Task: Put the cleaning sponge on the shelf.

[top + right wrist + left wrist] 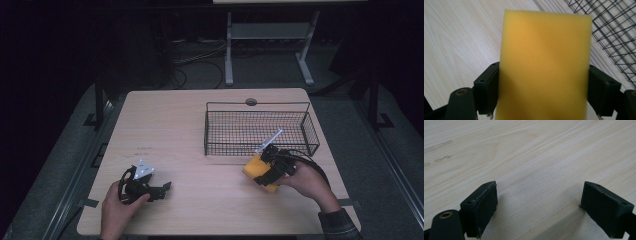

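From the high view, the right tool [268,170] has the yellow sponge [253,168] clamped just before the wire basket [215,127], apparently clear of the bench [165,130]; the drop-in remains. Left tool [539,205]: jaws apart, nothing between. Right gripper view: sponge [544,65] gripped across its width, long axis pointing away.

Free room and obstacles. The worktop [165,120] lies bare across its left half and along the far edge, open to passage. At right, the wire basket [257,127] stands with upright mesh walls that block level entry; its top is open. The right gripper [270,167], clamped on the yellow sponge [252,167], sits just before the basket's near wall, leaving a narrow gap. The left gripper [162,189], jaws apart over bare wood, stands well apart from both.
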`<state>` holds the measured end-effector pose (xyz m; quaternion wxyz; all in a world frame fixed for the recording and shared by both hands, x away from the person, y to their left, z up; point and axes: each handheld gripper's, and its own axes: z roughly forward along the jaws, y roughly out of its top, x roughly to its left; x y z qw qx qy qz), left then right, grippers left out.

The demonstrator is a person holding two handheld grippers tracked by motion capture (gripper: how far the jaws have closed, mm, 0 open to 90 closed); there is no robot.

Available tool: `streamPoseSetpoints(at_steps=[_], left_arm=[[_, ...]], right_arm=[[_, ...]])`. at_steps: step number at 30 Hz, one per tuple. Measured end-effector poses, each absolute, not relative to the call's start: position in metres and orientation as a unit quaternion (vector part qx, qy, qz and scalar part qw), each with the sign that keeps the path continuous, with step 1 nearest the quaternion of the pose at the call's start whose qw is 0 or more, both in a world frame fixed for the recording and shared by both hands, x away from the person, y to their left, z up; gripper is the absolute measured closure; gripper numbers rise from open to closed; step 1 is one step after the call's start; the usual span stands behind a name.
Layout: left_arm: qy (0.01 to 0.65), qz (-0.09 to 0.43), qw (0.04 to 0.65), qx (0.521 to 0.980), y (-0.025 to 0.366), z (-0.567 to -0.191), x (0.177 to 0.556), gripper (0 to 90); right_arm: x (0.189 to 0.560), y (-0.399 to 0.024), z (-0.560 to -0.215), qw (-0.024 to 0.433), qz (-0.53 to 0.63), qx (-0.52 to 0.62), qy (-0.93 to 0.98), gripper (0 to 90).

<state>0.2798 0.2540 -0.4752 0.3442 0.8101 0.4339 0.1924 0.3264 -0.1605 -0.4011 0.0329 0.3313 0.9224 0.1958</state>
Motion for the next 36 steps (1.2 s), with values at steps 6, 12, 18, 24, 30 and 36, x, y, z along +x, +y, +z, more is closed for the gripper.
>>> streamPoseSetpoints(at_steps=[6,12,18,24,30,36], left_arm=[[0.434,0.192,0.344,0.81,0.254,-0.475,0.28,12.9],[0.434,0.193,0.344,0.81,0.254,-0.475,0.28,12.9],[0.434,0.192,0.344,0.81,0.254,-0.475,0.28,12.9],[0.434,0.193,0.344,0.81,0.254,-0.475,0.28,12.9],[0.434,0.192,0.344,0.81,0.254,-0.475,0.28,12.9],[0.435,0.192,0.345,0.809,0.254,-0.475,0.28,12.9]], right_arm=[[0.326,-0.171,-0.389,0.038,0.209,0.339,0.917,22.8],[0.326,-0.179,-0.382,0.042,0.21,0.344,0.914,22.9],[0.328,-0.187,-0.376,0.047,0.208,0.345,0.914,22.9],[0.328,-0.194,-0.364,0.054,0.206,0.35,0.912,22.9],[0.33,-0.199,-0.356,0.057,0.205,0.354,0.911,23.0],[0.334,-0.204,-0.351,0.059,0.204,0.358,0.909,22.9]])
